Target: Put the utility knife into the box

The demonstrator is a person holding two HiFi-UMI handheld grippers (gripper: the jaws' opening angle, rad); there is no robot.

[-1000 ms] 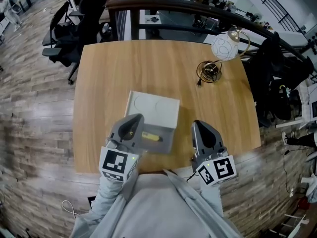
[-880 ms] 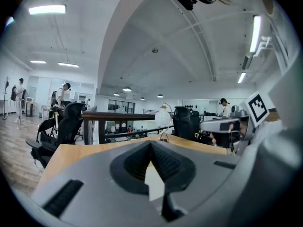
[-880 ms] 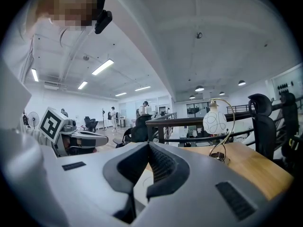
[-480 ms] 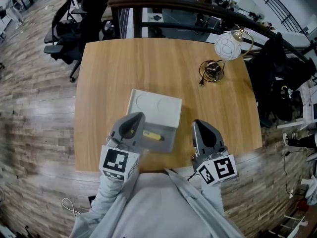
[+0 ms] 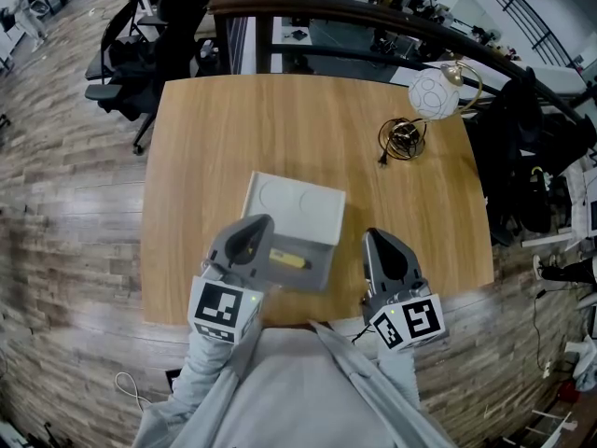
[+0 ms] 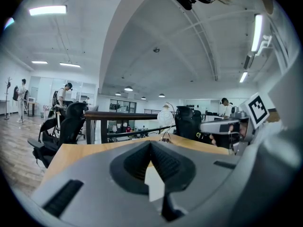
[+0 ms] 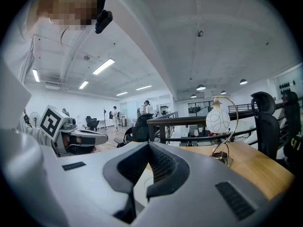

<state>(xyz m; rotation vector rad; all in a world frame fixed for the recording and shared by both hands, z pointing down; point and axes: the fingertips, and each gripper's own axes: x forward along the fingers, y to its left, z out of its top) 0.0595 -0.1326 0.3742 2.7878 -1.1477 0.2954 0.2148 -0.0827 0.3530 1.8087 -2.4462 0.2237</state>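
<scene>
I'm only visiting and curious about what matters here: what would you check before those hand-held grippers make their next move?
1. Utility knife inside the box: ok, it lies in the grey tray.
2. Left hand-held gripper empty: ok, jaws together, nothing between them.
3. Right hand-held gripper empty: ok, jaws together.
4. Lid closed: not ok, it lies open.
5. Lamp out of the way: ok, at the far corner.
6. Knife blade retracted: cannot tell.

Bright, even light; fisheye-warped edges
</scene>
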